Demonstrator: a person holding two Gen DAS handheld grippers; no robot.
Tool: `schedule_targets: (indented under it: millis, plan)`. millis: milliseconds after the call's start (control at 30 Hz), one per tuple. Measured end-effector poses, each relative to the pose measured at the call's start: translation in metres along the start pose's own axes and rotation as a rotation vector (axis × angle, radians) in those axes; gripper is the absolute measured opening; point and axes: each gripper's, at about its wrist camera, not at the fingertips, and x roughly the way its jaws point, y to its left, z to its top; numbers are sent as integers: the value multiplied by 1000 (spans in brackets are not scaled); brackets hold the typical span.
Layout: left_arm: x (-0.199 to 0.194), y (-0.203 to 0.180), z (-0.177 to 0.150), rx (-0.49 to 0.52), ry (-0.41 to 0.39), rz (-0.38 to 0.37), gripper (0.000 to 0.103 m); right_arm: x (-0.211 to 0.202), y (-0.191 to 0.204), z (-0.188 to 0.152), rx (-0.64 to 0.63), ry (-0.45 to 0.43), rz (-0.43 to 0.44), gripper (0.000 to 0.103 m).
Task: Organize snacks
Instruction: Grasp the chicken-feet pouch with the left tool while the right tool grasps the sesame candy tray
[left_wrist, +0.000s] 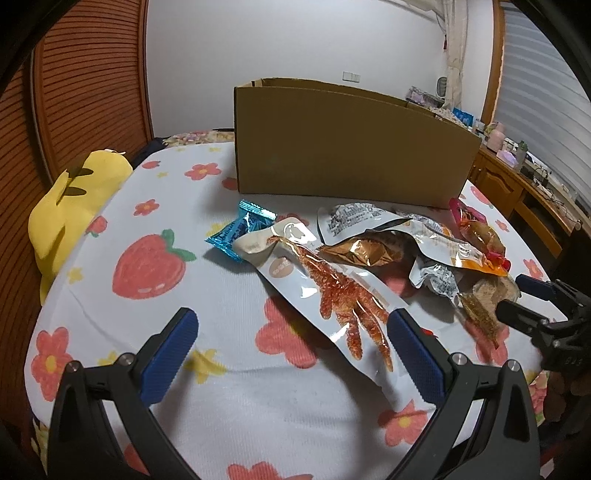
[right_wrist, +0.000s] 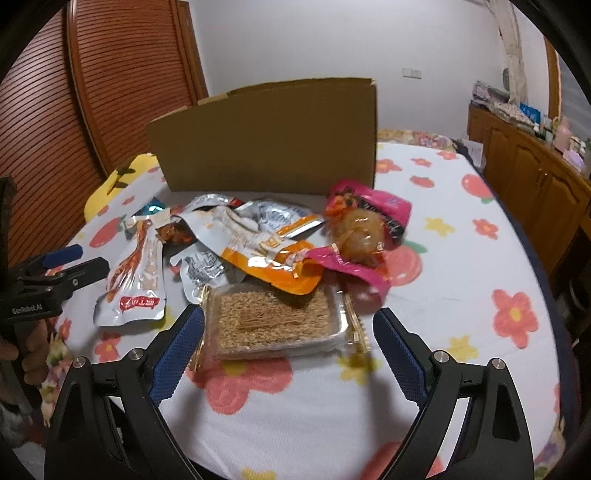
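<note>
A pile of snack packets lies on a flowered cloth in front of an open cardboard box (left_wrist: 351, 147) (right_wrist: 273, 140). My left gripper (left_wrist: 290, 321) is open, just before the near end of a chicken-foot packet (left_wrist: 332, 295) (right_wrist: 138, 273). A blue packet (left_wrist: 240, 230) lies at the pile's left. My right gripper (right_wrist: 290, 319) is open, its fingers on either side of a clear tray of brown crumbly snack (right_wrist: 273, 317) (left_wrist: 487, 295). A pink packet (right_wrist: 365, 229) and an orange packet (right_wrist: 273, 258) lie behind the tray. The right gripper also shows in the left wrist view (left_wrist: 517, 299).
A yellow plush toy (left_wrist: 70, 206) lies at the left edge of the bed. A wooden slatted door (right_wrist: 92, 85) stands behind on the left. A wooden cabinet (right_wrist: 535, 184) with small items on top runs along the right. The left gripper (right_wrist: 74, 258) shows at the right wrist view's left edge.
</note>
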Motion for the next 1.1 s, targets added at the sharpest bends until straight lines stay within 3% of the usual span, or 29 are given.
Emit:
schedule_targets:
  millis: [267, 533, 833, 1100]
  plan:
    - [12, 6, 5, -44, 45, -34, 102, 17, 6, 4, -43, 34, -32, 99]
    - [30, 0, 21, -85, 84, -59, 102, 25, 5, 3, -33, 51, -10, 101]
    - [48, -12, 32, -74, 120, -1, 100, 27, 7, 1, -44, 41, -19, 103]
    - [48, -6, 24, -52, 131, -5, 84, 27, 7, 1, -44, 34, -22, 103]
